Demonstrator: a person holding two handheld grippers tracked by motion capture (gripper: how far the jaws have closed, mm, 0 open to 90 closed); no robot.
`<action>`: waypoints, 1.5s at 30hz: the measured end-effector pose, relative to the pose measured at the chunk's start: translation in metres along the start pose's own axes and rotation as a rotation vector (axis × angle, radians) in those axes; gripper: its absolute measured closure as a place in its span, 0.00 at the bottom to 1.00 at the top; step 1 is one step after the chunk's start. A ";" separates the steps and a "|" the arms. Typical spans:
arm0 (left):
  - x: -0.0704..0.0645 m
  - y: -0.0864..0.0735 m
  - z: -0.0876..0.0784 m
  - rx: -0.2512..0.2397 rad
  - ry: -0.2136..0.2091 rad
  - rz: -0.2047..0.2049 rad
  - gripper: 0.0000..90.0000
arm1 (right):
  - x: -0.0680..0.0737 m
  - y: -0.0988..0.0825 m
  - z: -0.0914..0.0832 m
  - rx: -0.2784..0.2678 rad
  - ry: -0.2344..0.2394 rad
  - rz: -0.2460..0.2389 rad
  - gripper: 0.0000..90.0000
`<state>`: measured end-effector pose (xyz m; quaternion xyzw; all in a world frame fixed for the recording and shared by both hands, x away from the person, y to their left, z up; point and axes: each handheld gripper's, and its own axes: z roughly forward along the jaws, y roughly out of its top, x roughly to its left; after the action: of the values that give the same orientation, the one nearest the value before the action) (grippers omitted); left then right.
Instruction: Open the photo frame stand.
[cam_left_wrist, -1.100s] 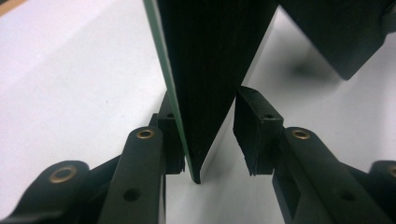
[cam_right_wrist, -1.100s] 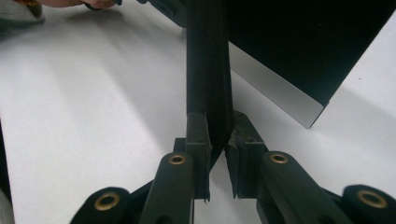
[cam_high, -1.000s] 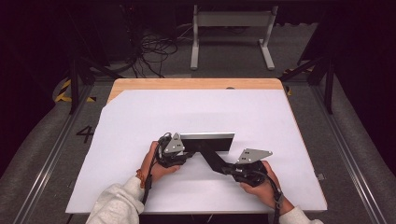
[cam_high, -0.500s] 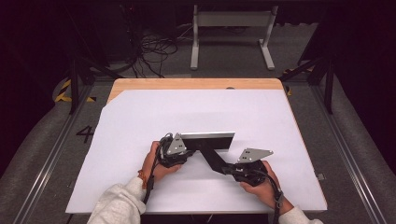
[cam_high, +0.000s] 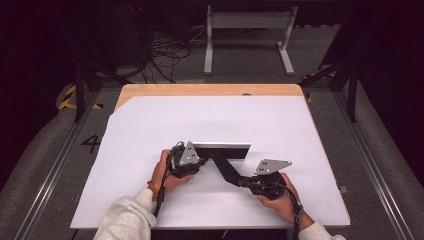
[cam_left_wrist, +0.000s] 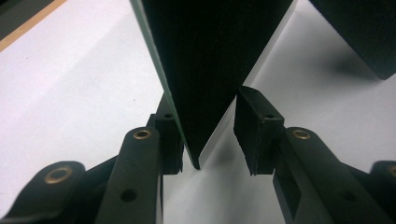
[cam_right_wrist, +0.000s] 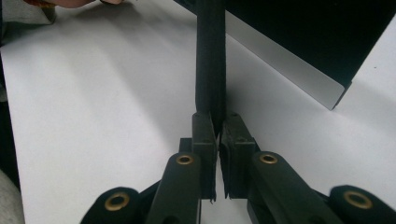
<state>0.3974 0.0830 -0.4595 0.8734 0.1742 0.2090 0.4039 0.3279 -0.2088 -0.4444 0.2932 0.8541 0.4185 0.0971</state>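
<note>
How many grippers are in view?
2. The left gripper is at the black board's left end; the right gripper, jaws just closing, clamps its flap nearer the person. None seems hidden.

You can read just one sign: a dark numeral "4" (cam_high: 91, 143) marked on the grey floor (cam_high: 47, 150), at about nine o'clock from the white table (cam_high: 150, 120), just off its left edge. Nothing else carries readable text, label or brand.

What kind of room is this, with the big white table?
Probably a lab or recording studio: a white-covered table stands among dark curtains, loose cables lie on the floor behind it, and metal rails run alongside.
</note>
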 end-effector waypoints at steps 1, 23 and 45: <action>0.000 0.000 0.000 0.000 0.002 -0.001 0.71 | 0.000 0.000 0.000 0.001 0.001 0.000 0.96; 0.009 0.006 -0.032 -0.158 -0.074 -0.048 0.67 | 0.000 0.006 -0.005 -0.059 -0.020 0.029 0.91; -0.001 0.003 -0.007 -0.019 0.007 -0.002 0.74 | 0.000 0.007 0.002 -0.056 0.025 0.047 0.97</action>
<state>0.3935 0.0849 -0.4530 0.8688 0.1744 0.2131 0.4116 0.3315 -0.2039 -0.4402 0.3052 0.8360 0.4481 0.0845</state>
